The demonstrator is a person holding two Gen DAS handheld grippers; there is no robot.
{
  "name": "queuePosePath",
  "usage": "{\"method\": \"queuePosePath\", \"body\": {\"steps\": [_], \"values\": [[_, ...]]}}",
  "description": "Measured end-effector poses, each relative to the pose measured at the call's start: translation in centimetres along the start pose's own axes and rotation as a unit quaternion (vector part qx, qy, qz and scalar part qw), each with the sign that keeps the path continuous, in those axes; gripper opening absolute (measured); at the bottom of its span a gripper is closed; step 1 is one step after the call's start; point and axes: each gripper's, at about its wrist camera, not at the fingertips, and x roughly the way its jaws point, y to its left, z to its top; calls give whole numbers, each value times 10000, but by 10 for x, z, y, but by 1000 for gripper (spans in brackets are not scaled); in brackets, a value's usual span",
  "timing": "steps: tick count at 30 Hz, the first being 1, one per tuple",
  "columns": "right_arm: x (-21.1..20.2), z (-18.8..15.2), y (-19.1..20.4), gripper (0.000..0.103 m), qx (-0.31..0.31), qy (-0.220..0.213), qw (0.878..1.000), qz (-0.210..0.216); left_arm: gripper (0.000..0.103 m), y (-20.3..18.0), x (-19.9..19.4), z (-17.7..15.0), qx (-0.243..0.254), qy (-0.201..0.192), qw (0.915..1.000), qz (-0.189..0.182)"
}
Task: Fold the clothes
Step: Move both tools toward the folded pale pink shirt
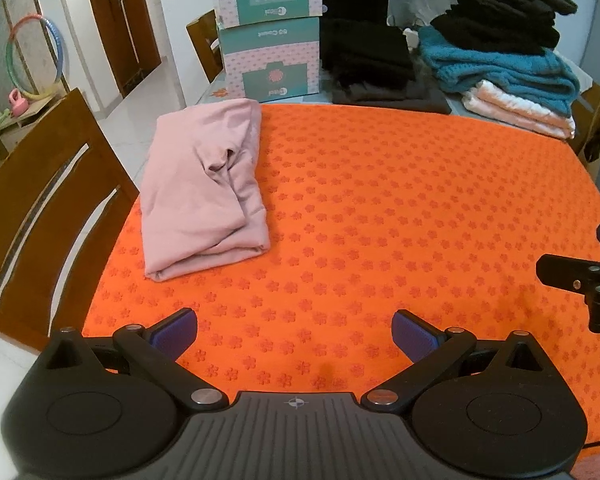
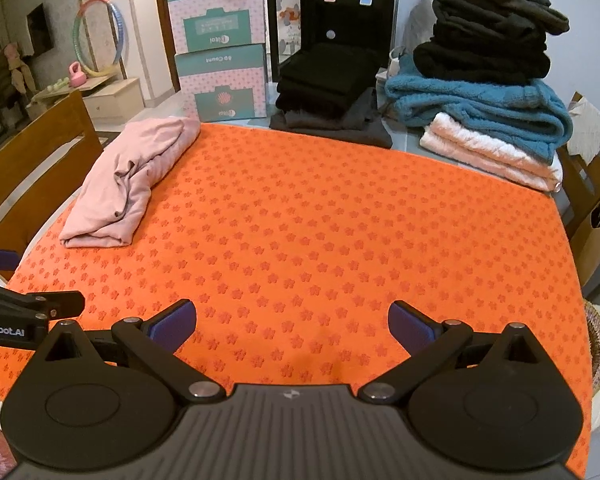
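Note:
A folded pink garment (image 1: pixel 204 188) lies on the left side of the orange mat (image 1: pixel 380 208), near its far corner; in the right wrist view the pink garment (image 2: pixel 132 184) lies at the left edge of the mat (image 2: pixel 320 220). My left gripper (image 1: pixel 294 334) hovers open over the near edge of the mat, holding nothing, well short of the garment. My right gripper (image 2: pixel 292 326) is likewise open and empty over the near edge. Each gripper's black tip shows at the side of the other's view.
Behind the mat are two stacked pink-and-teal boxes (image 1: pixel 270 28), a pile of black folded clothes (image 1: pixel 370 60), and a tall stack of dark, teal and pale pink textiles (image 1: pixel 512 52). A wooden chair (image 1: pixel 40 208) stands at the table's left; another chair (image 2: pixel 592 200) is at the right.

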Motion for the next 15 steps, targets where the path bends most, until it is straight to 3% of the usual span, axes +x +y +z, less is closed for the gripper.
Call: {"method": "queuePosePath", "body": {"steps": [15], "values": [[2, 3, 0, 103, 5, -60, 10000, -43, 103, 7, 2, 2, -175, 29, 9998, 21]]}}
